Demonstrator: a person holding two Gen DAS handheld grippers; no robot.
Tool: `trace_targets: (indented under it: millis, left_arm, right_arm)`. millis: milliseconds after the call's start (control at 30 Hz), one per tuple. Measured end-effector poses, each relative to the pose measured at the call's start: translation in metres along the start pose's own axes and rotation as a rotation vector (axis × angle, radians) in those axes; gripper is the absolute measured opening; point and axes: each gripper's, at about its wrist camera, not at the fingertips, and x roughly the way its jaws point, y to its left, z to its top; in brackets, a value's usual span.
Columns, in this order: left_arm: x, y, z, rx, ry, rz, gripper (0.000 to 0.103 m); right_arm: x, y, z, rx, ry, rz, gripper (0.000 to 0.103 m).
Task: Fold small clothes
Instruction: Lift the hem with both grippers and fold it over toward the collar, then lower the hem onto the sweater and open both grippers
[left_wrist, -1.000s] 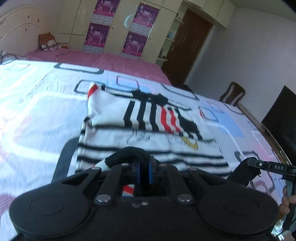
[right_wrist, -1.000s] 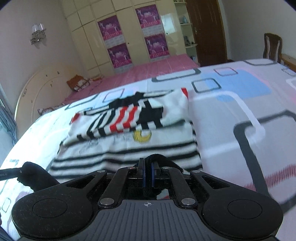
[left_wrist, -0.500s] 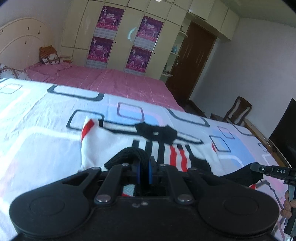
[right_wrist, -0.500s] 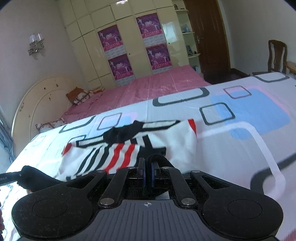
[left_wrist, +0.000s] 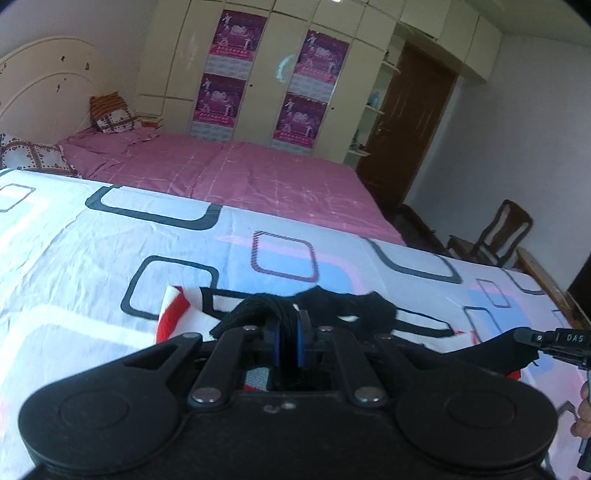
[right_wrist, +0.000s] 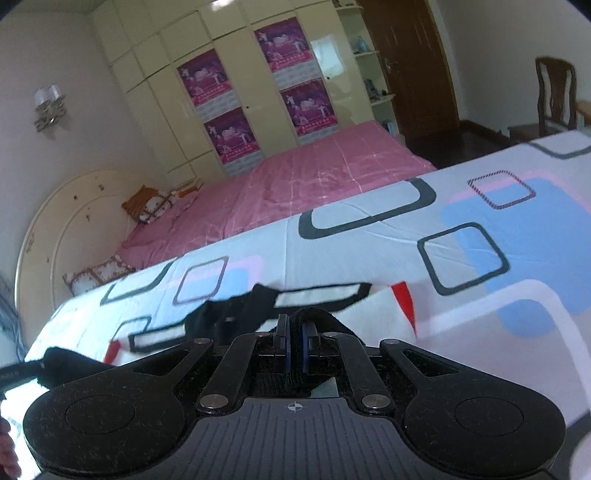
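Note:
A small white top (left_wrist: 192, 306) with black and red stripes and a black collar (left_wrist: 347, 306) lies on the patterned bedsheet. My left gripper (left_wrist: 289, 332) is shut on a black hem fold of it. My right gripper (right_wrist: 293, 339) is likewise shut on the black hem at the other corner. In the right wrist view the top (right_wrist: 373, 306) shows only its far edge and a red sleeve tip (right_wrist: 406, 299); the rest is hidden under both grippers. The right gripper (left_wrist: 546, 341) also appears at the right edge of the left wrist view.
The white bedsheet (left_wrist: 74, 258) with blue, pink and black squares stretches ahead. A pink bed (left_wrist: 240, 173) with pillows (left_wrist: 110, 114) lies beyond, then wardrobes with purple posters (left_wrist: 236, 37). A wooden chair (left_wrist: 498, 236) and a dark door (left_wrist: 417, 122) stand at the right.
Both grippers have carried the hem forward over the top toward its collar. The striped body seen a second ago is now hidden beneath them, with only the far edge showing.

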Motion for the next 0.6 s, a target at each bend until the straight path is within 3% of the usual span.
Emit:
trace_targets:
  millis: [600]
  left_arm:
    - [0.106,0.023,0.005,-0.068,0.143,0.13,0.008]
  right_arm:
    - [0.117,-0.044,0.016,0.162,0.125,-0.081,0.005]
